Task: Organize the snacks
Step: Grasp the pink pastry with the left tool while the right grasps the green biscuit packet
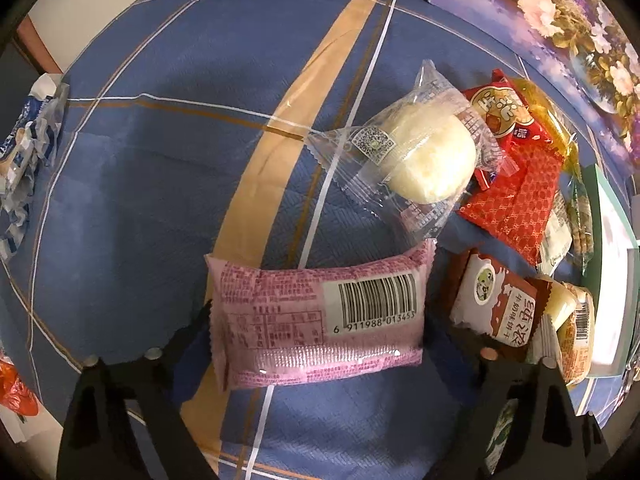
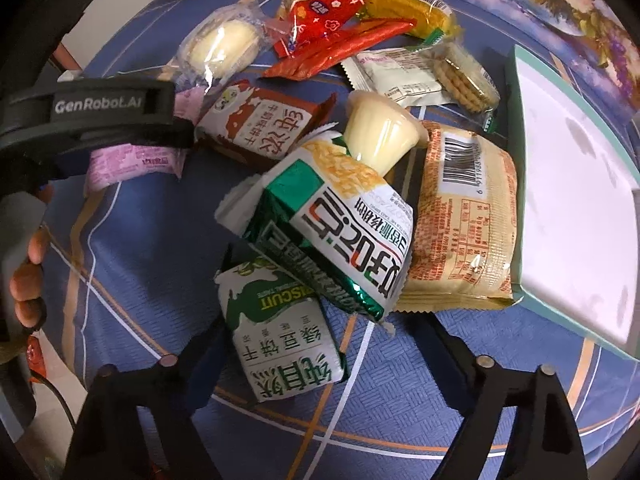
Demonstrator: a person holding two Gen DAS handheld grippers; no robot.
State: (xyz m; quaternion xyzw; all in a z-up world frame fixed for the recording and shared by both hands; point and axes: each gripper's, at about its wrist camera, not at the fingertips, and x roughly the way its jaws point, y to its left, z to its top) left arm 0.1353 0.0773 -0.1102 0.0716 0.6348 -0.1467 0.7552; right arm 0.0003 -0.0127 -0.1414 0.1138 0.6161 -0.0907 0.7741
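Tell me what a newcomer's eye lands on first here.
In the left wrist view, a pink packet lies barcode-up between the left tongs. In the right wrist view, the right tongs straddle a green-and-white biscuit packet at the near end of a snack heap beside a white tray.

A pink packet (image 1: pixel 316 316) lies flat, barcode up, on the blue checked cloth, next to a clear wrapper holding a pale round cake (image 1: pixel 424 156). Beside them a heap: a red packet (image 1: pixel 516 184), a brown-and-white packet (image 2: pixel 256 124), a green-and-white biscuit packet (image 2: pixel 284 344) under a larger green one (image 2: pixel 332 224), a cream jelly cup (image 2: pixel 380 136) and a tan packet (image 2: pixel 468 216) against a tray (image 2: pixel 576 200).
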